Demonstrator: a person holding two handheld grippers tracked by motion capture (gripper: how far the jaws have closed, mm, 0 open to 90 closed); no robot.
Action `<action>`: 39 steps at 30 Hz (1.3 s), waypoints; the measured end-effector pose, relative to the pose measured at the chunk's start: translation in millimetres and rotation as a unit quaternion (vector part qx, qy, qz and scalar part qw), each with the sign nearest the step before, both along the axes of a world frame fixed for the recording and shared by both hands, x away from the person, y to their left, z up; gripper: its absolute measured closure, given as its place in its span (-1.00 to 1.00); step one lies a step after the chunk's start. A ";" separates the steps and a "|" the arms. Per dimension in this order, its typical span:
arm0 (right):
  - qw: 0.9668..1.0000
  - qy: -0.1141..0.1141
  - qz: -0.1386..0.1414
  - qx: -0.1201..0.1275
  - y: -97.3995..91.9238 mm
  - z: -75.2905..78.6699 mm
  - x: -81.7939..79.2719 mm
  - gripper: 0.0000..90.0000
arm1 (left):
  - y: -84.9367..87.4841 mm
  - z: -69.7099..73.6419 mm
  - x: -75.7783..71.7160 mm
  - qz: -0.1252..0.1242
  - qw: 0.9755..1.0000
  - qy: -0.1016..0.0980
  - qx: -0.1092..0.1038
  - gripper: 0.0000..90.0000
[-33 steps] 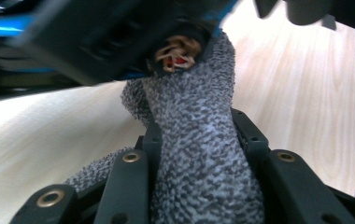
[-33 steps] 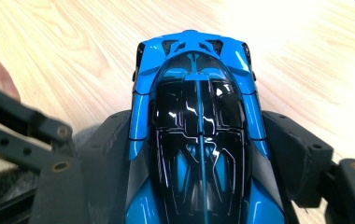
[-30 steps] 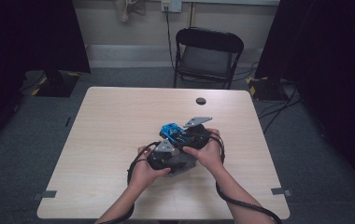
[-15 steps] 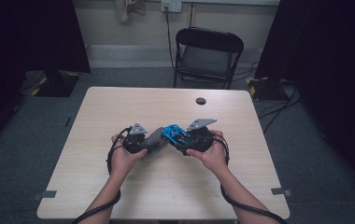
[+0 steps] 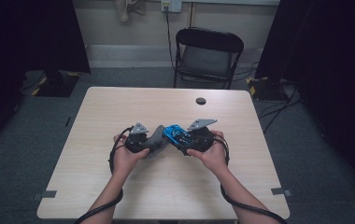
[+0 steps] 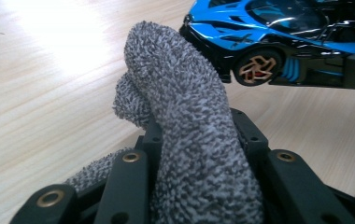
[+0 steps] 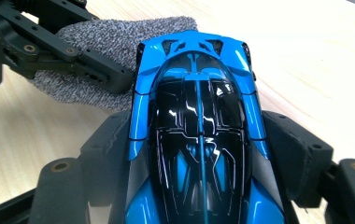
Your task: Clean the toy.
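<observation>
Cloth in my left claw, toy car in my right, both above the table.

My left gripper (image 5: 153,141) is clamped tight on the grey cloth (image 6: 185,116), just left of the blue toy car (image 7: 199,121) (nose toward the cloth). My right gripper (image 5: 179,136) grips the car by its sides, jaws fairly wide, above the table (image 5: 119,102).
</observation>
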State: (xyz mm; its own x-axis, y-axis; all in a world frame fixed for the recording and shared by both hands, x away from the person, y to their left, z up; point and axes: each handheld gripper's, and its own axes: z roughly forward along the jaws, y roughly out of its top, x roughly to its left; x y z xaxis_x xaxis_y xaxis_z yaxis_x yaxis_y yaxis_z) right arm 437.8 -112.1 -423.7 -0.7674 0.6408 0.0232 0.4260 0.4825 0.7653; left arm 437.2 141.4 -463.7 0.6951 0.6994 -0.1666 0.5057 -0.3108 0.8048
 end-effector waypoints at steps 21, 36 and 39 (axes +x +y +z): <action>1.000 -0.005 -0.002 0.005 9.3 7.5 4.1 -0.38 | -46.7 0.5 -16.7 -0.083 0.997 -0.003 0.002 0.43; 1.000 -0.001 -0.013 0.006 9.2 0.0 10.0 -0.38 | -70.6 -6.2 -31.7 -0.122 0.992 0.009 -0.008 0.43; 1.000 0.002 -0.011 0.005 9.6 -0.5 11.0 -0.38 | -77.1 -8.1 -36.3 -0.141 0.990 0.011 -0.012 0.43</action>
